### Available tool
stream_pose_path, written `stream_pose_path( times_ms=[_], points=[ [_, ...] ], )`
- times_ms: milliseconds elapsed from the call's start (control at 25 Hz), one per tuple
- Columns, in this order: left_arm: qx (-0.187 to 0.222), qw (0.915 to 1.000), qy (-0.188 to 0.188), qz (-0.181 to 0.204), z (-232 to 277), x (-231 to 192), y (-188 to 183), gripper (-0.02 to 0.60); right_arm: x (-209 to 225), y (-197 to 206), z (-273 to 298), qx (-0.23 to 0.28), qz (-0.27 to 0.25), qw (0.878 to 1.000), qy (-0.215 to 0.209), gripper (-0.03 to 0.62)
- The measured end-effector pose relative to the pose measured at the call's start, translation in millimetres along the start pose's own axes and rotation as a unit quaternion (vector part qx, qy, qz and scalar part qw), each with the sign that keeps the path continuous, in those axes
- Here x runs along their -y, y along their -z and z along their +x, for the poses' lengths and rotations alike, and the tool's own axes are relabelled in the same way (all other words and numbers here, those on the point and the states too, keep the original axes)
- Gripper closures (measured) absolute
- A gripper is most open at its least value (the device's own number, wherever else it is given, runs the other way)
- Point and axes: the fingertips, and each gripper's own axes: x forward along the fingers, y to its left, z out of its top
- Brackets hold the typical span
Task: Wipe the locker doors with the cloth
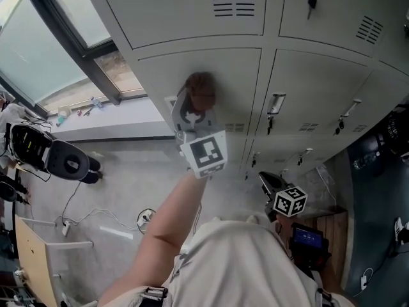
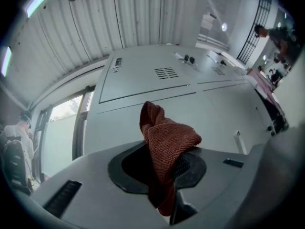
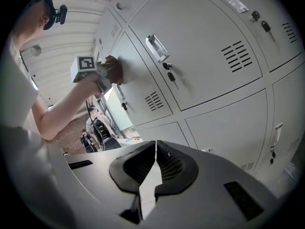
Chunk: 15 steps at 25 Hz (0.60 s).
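A rust-brown cloth point(image 1: 200, 89) is pressed against a grey locker door point(image 1: 230, 75) in the middle row. My left gripper point(image 1: 195, 105) is shut on it, arm stretched out. In the left gripper view the cloth point(image 2: 167, 140) bunches up out of the jaws and hides their tips, with the door point(image 2: 143, 113) close behind. My right gripper point(image 1: 273, 184) hangs low by my right side, away from the lockers. Its jaws point(image 3: 156, 151) are shut with nothing between them. The right gripper view also catches the left gripper point(image 3: 101, 73) and cloth point(image 3: 115, 68) on the door.
Locker doors carry vent slots point(image 1: 233, 0), handles point(image 1: 276, 104) and hanging keys point(image 1: 312, 0). A window point(image 1: 57, 43) stands left of the lockers. A black bag point(image 1: 57, 158) and cables point(image 1: 96, 217) lie on the floor at the left. Dark equipment point(image 1: 383, 146) stands at the right.
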Motion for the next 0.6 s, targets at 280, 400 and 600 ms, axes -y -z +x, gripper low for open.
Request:
stream_pose_path(
  times_ms=[280,400,600],
  points=[
    [0.016,0.994,0.108,-0.001,8.6,94.1,-29.4,0.503,13.7,-2.7,-18.4,0.017,0.009,1.0,0.022,0.574],
    [0.01,0.9894,0.145,-0.001,10.8,120.4,-34.3,0.503,17.5,0.2,-25.3,0.02,0.014,0.999,0.029,0.574],
    [0.047,0.9905,0.127,-0.026,19.2,97.4,-69.1,0.503,24.2,0.5,-32.8,0.021,0.017,0.999,0.037,0.574]
  ],
)
